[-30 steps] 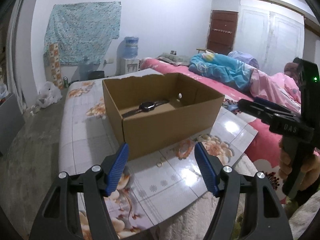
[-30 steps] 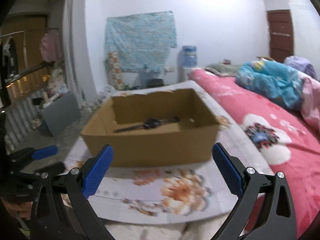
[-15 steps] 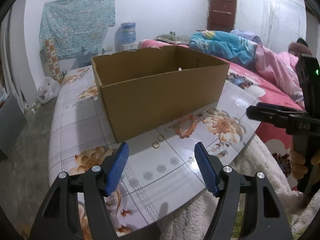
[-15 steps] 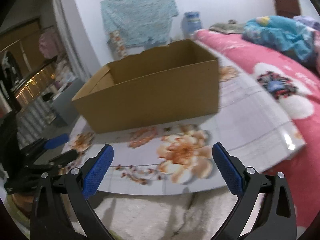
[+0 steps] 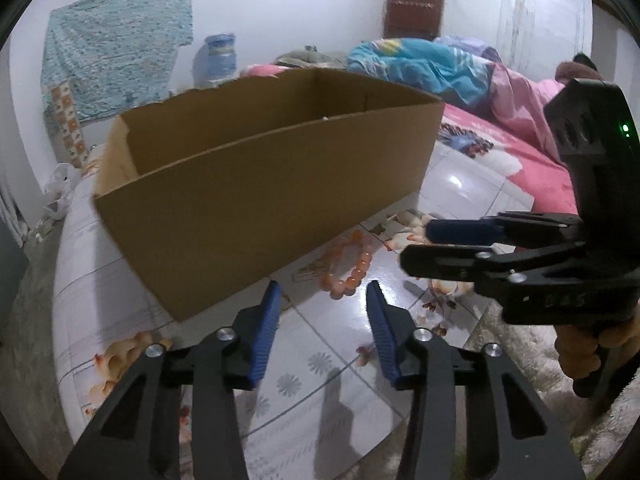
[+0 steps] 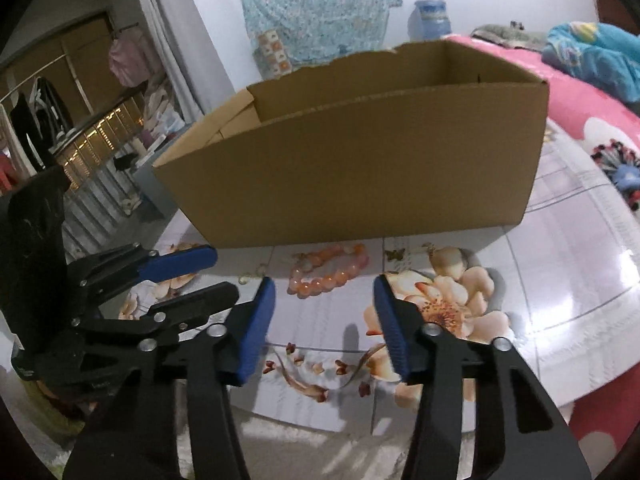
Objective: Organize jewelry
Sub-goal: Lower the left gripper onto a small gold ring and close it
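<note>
1. I am holding my right tool spread wide, aiming at the orange bead bracelet lying on the tabletop just in front of the cardboard box.
2. I am keeping my left tool spread too, empty, nearby.
3. I am planning, as I judge it, to straddle one bead strand, pinching low.

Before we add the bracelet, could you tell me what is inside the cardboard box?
Only the inner walls of the box show; its near wall hides the floor, so any contents cannot be seen. The bracelet lies outside, in front of it.
</note>
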Tool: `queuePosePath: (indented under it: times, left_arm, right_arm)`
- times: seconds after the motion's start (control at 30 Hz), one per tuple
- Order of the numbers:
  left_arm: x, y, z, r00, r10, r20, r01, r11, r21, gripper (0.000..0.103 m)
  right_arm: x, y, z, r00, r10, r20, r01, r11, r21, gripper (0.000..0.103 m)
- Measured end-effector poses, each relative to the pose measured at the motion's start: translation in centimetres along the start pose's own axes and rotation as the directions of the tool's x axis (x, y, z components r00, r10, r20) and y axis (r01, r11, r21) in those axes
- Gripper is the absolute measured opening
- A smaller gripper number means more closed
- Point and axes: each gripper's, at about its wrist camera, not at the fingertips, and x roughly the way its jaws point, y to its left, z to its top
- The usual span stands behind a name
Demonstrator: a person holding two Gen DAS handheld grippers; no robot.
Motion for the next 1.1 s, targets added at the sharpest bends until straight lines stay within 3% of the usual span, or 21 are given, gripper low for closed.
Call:
queuePosePath:
  times: [0.3,0.53,0.87,1.1]
  left_arm:
    - [2.9,-0.5,1.9,0.998,-0.032,-0.051,0.031,0.999,-0.021,0.029]
    - [2.3,0.0,1.8,0.998,-0.037,-0.055,0.036,0.999,-0.034,0.028]
    - [0.7,2.4,-0.4,0.990,0.087,-0.108,-0.094,0.994,-0.062,0.028]
    - [2.0,2.4,-0.3,0.989,0.101,-0.104,-0.103,0.995,-0.014,0.028]
  right_arm:
    - [1.5,-1.9,1.3,0.999,0.042,-0.018,-0.041,0.999,0.035,0.026]
    - [1.7,-2.0,1.1,0.997,0.072,-0.029,-0.071,0.997,0.034,0.026]
    - [2.9,1.7,0.3,0.980,0.180,-0.080,-0.183,0.982,-0.040,0.027]
    - [3.4,2.7,0.8,0.980,0.178,-0.090,-0.183,0.982,-0.056,0.027]
